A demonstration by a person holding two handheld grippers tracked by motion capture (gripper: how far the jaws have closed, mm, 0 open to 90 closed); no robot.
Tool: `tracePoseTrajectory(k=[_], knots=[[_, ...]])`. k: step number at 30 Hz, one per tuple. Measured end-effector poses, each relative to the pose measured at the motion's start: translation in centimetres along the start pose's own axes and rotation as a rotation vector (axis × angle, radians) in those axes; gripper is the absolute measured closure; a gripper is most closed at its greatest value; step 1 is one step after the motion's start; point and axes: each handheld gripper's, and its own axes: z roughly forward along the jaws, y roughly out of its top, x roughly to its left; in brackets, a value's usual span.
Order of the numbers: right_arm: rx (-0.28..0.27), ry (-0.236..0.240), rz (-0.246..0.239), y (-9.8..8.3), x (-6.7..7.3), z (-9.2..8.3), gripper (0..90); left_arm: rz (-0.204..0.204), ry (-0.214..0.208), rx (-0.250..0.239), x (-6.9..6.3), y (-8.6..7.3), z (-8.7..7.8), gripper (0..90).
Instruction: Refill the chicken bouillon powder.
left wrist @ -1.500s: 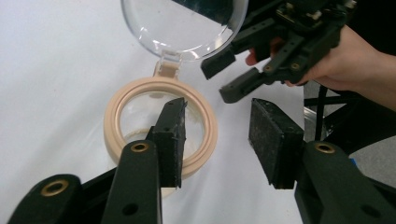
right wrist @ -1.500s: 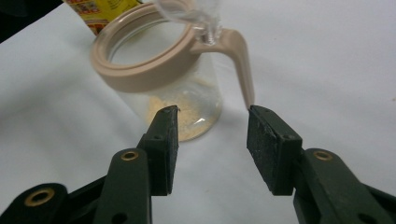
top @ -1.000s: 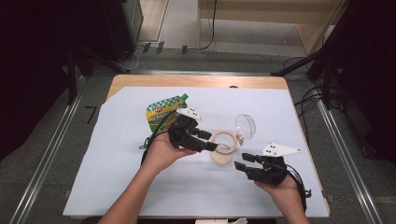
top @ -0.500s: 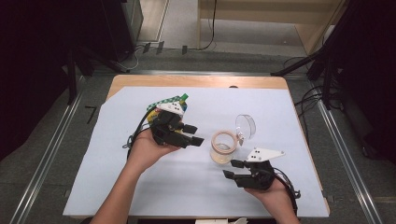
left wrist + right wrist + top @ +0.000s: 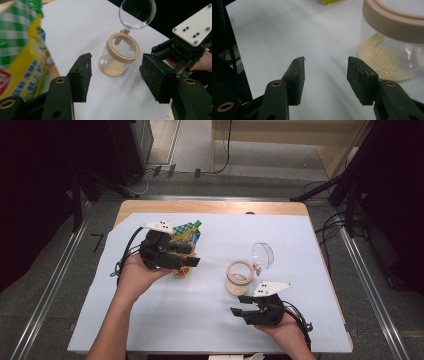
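A clear jar (image 5: 239, 276) with a tan rim stands mid-table, its hinged clear lid (image 5: 262, 255) flipped open behind it. Pale granules cover the jar (image 5: 392, 42) bottom. A yellow and green pouch (image 5: 186, 234) lies at the left. My left gripper (image 5: 194, 256) hovers over the pouch's near end, open and empty, pointing right toward the jar (image 5: 121, 53). The pouch (image 5: 20, 50) sits close beside its left jaw. My right gripper (image 5: 237, 305) is low in front of the jar, open with nothing between its fingers (image 5: 298, 75).
A white sheet (image 5: 150, 320) covers the wooden table (image 5: 210, 207). The right gripper (image 5: 185, 42) and its white plate appear beyond the jar in the left gripper view. Cables trail from both grippers. Dark stands and floor rails surround the table.
The left gripper has pulled back leftward from the jar to over the pouch. The right gripper has shifted left and a little nearer the front edge.
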Motion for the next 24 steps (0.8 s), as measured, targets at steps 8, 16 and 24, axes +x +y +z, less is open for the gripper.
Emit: tracePoseTrajectory(k=[8, 16, 24], knots=[[0.012, 0.01, -0.006, 0.0, 0.2, 0.5, 49.4, -0.015, 0.045, -0.014, 0.6, -0.2, -2.1, 41.6], [0.018, 0.017, -0.008, 0.0, 0.3, 0.7, 49.0, -0.045, 0.092, -0.045, 1.7, -0.9, -4.2, 41.3], [0.02, 0.02, -0.015, -0.1, 0.3, 0.9, 48.3, -0.063, 0.129, -0.049, 2.7, -1.7, -5.3, 41.2]])
